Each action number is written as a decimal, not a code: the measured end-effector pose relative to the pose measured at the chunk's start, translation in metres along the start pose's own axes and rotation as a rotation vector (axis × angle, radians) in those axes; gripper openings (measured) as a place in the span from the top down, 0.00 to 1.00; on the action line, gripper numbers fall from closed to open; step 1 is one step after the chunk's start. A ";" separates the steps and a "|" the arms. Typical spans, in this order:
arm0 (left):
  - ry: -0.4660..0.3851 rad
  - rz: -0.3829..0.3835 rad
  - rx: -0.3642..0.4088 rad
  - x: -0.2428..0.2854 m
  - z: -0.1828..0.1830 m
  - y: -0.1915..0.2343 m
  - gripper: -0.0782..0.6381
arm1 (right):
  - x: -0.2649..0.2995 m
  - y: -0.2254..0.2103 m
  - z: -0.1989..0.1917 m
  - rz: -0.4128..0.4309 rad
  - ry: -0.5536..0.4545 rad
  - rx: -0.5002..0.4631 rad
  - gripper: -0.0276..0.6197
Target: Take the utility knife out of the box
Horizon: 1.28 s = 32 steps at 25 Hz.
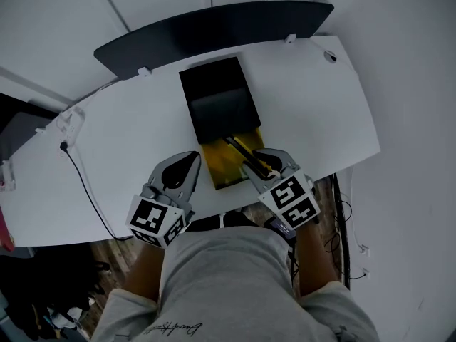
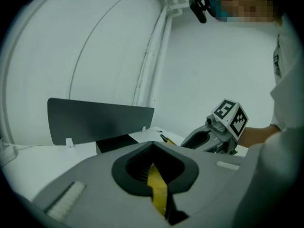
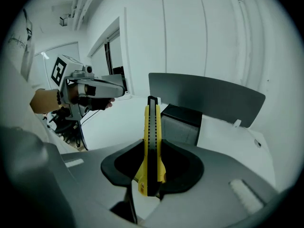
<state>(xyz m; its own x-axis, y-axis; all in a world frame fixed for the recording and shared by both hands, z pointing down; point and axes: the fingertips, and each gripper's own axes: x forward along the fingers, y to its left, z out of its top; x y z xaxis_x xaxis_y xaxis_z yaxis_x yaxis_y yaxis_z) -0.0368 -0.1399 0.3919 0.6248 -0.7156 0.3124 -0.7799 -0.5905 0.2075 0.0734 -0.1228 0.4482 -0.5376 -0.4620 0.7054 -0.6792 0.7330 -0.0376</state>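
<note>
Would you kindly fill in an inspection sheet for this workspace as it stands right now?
Surface: white table.
Job's things: black box with its yellow tray slid out toward the person; yellow-and-black utility knife over the tray.
Clutter: nothing seen.
Grippers: left tool shut on the yellow tray's edge; right tool shut on the utility knife.
Cables: black cable across the table's left end; hanging cables below its right side.
Surroundings: dark panel behind the table, white walls, wooden floor.
</note>
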 end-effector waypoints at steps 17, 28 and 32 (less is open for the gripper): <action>-0.053 0.068 0.017 -0.027 0.031 0.002 0.89 | -0.043 0.001 0.046 -0.006 -0.161 0.042 0.75; -0.055 0.073 0.023 -0.026 0.032 -0.002 0.89 | -0.040 0.003 0.041 0.019 -0.160 0.049 0.76; -0.055 0.071 0.025 -0.026 0.033 -0.002 0.89 | -0.039 0.003 0.043 0.024 -0.163 0.048 0.76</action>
<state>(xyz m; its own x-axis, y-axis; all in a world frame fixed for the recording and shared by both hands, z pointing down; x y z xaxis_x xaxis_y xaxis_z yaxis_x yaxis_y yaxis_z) -0.0499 -0.1327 0.3524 0.5694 -0.7750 0.2743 -0.8217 -0.5459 0.1634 0.0711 -0.1241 0.3901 -0.6248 -0.5225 0.5802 -0.6863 0.7218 -0.0890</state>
